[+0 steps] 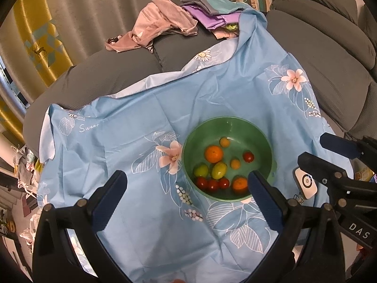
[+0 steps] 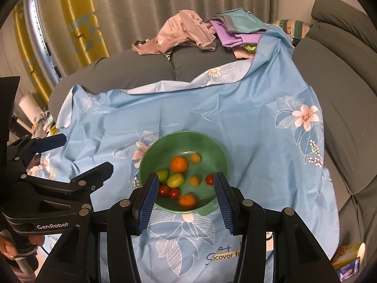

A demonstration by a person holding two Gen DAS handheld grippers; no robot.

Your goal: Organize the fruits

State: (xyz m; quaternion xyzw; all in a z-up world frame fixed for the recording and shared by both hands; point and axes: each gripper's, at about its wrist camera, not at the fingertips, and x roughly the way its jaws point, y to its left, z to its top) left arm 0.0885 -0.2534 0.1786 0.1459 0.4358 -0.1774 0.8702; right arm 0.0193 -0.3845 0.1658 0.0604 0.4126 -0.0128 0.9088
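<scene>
A green bowl (image 1: 226, 119) (image 2: 183, 133) stands on a blue floral cloth (image 1: 141, 122) (image 2: 247, 108). It holds two oranges (image 1: 213, 153) (image 2: 179, 164), two green fruits (image 1: 219, 170) (image 2: 175, 180), several red cherry tomatoes (image 1: 212, 185) (image 2: 164, 189) and two small yellow-orange fruits (image 1: 235, 164) (image 2: 194, 180). My left gripper (image 1: 186, 175) (image 2: 80, 152) is open over the bowl's near left side, holding nothing. My right gripper (image 2: 186, 176) (image 1: 318, 151) hovers open above the bowl's near half, and its blue pads (image 2: 150, 193) touch no fruit.
The cloth covers a grey sofa (image 1: 329, 54) (image 2: 341, 75). Crumpled pink and purple clothes (image 1: 165, 21) (image 2: 188, 30) lie at the back. Curtains hang behind. A yellow packet (image 2: 348, 254) sits at the lower right. A person's hand (image 2: 9, 247) grips the left gripper's handle.
</scene>
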